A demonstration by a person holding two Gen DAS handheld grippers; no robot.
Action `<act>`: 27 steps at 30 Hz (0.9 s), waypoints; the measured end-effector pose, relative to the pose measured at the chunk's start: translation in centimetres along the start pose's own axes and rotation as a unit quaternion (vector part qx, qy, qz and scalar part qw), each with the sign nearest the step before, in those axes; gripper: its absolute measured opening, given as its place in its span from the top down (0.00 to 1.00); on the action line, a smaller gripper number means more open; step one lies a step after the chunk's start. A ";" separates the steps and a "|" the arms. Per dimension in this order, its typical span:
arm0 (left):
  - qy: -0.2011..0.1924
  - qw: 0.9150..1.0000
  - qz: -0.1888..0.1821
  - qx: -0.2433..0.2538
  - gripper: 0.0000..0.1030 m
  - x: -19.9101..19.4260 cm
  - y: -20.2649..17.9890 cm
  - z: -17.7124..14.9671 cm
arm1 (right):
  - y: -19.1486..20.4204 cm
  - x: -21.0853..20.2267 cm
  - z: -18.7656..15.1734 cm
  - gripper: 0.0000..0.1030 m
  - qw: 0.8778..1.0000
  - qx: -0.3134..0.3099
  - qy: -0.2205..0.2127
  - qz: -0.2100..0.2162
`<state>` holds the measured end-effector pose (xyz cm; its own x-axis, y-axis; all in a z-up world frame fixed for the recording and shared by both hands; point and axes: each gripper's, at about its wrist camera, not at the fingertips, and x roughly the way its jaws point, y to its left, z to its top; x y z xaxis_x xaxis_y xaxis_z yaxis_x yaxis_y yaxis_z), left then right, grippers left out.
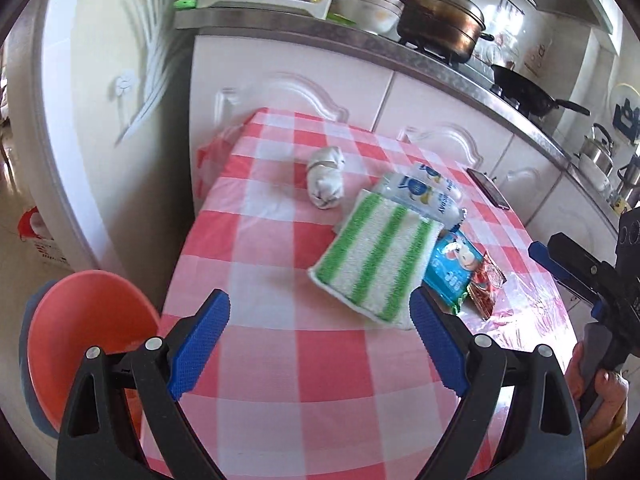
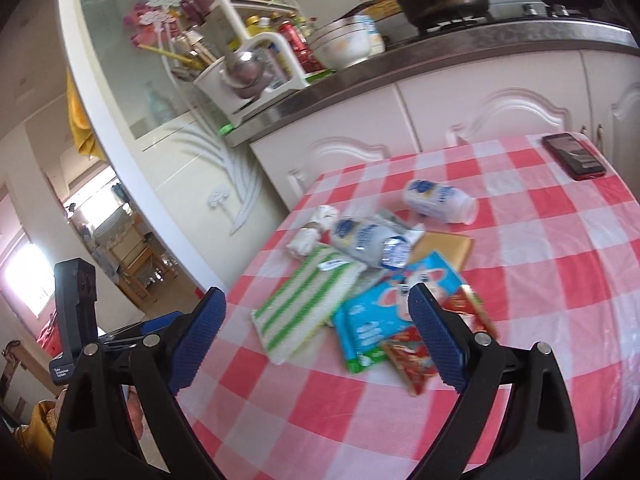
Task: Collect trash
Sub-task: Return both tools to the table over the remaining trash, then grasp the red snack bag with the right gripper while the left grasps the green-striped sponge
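A pile of trash lies on the red-and-white checked table (image 1: 280, 360): a crumpled white tissue (image 1: 326, 180), two small white plastic bottles (image 1: 428, 196), a blue snack wrapper (image 1: 452, 266) and a red wrapper (image 1: 486, 284), beside a green-striped cloth (image 1: 376, 260). My left gripper (image 1: 320, 344) is open and empty above the table's near edge. In the right wrist view the blue wrapper (image 2: 380, 312), the red wrapper (image 2: 412, 360), the bottles (image 2: 368, 240), the tissue (image 2: 312, 232) and the cloth (image 2: 304, 304) lie just ahead of my open, empty right gripper (image 2: 316, 340).
An orange bin (image 1: 88, 336) stands on the floor left of the table. A dark phone (image 2: 574, 156) lies at the table's far right. White kitchen cabinets (image 1: 304, 92) with pots on the counter stand behind the table. A yellow-brown packet (image 2: 444, 246) lies in the pile.
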<state>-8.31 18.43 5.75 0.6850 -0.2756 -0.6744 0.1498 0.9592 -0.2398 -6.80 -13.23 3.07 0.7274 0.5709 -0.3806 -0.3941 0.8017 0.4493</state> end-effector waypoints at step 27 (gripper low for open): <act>0.084 0.990 0.008 0.113 0.12 8.1 -7.4 2.9 | -5.2 5.8 -2.3 0.10 0.970 -0.090 0.178 -0.136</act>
<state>-1.83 9.31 4.05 0.5637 -0.2492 -0.7875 0.3096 0.9476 -0.0783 -1.84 -13.64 -3.31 0.5907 0.3328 -0.7351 -0.3303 0.9309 0.1561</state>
